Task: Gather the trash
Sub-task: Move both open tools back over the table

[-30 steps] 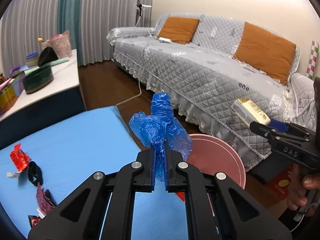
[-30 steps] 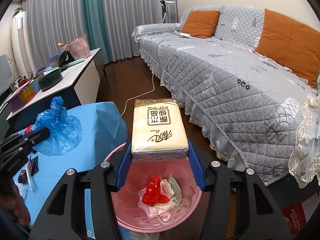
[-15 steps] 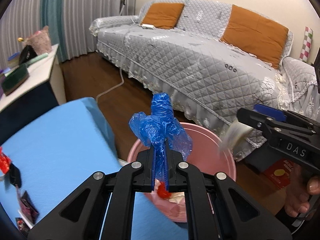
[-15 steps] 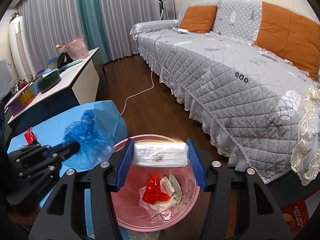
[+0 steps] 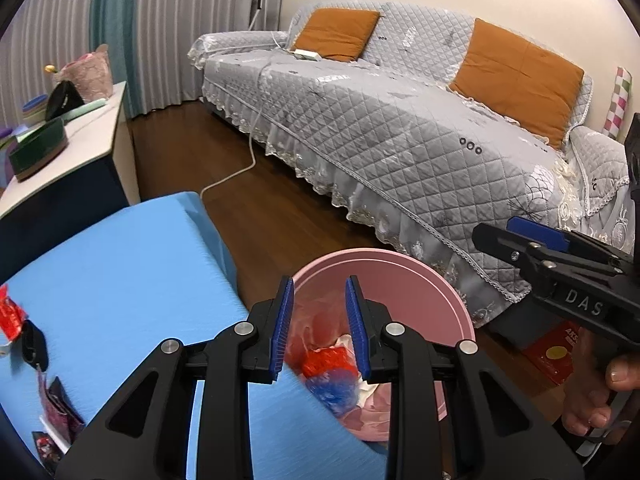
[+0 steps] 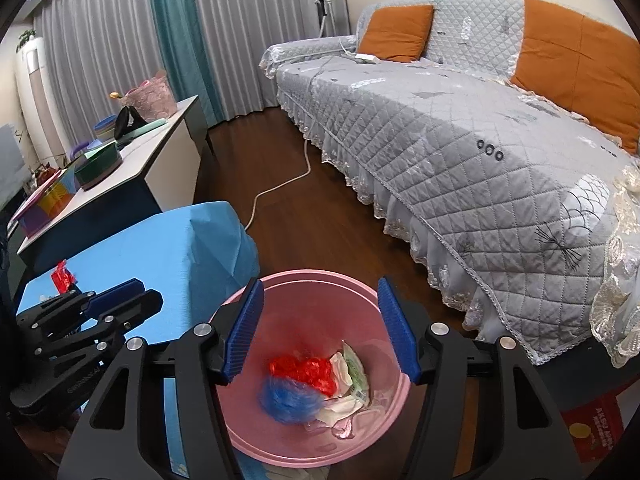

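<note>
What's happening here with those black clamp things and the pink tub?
A person is clearing trash off a blue-covered table with two hand-held grippers. Both the left gripper and right gripper hang open and empty above the pink bin. A crumpled blue plastic bag lies inside with red wrappers. A few scraps remain on the table.

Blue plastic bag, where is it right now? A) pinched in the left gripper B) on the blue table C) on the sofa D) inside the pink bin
D: the blue plastic bag lies in the pink bin beside red trash, and the left gripper is open and empty.
</note>
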`<state>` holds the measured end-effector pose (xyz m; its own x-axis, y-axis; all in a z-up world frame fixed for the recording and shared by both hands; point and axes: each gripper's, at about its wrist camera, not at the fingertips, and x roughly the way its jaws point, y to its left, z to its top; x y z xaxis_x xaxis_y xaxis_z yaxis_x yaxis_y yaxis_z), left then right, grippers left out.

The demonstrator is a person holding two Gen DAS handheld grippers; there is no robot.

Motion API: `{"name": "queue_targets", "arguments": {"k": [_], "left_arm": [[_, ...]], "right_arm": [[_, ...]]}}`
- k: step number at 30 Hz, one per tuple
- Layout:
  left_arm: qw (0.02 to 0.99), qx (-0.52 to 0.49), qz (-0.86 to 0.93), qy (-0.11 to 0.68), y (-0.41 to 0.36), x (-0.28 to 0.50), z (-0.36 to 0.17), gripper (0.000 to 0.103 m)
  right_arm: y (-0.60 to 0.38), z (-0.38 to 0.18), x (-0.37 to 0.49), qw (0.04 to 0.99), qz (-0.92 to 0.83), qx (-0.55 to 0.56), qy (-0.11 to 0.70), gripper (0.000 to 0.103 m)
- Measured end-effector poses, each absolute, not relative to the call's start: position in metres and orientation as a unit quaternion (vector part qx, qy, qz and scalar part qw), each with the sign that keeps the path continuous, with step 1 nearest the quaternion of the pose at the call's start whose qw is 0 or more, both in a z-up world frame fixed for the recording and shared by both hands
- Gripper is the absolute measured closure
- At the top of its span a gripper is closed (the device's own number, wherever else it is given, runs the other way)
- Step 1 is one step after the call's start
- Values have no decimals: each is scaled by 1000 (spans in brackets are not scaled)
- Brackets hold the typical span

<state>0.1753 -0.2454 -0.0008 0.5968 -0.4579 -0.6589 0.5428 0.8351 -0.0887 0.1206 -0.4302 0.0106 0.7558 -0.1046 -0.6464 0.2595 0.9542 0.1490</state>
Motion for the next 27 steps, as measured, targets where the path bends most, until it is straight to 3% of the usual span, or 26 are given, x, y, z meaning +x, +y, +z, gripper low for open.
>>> {"name": "queue_targets", "arguments": {"k": [14, 20, 27], "left_arm": [[920, 32, -213, 328, -152, 180, 22, 76], [930, 10, -172, 324, -97, 180, 29, 76], [942, -19, -132, 307, -38, 177, 36, 76]], "right_arm": [[-356, 26, 142, 944, -43, 89, 316, 44], [-309, 29, 152, 948, -2, 69, 311, 53], [-255, 25, 164, 947, 42, 47, 314, 54]]}}
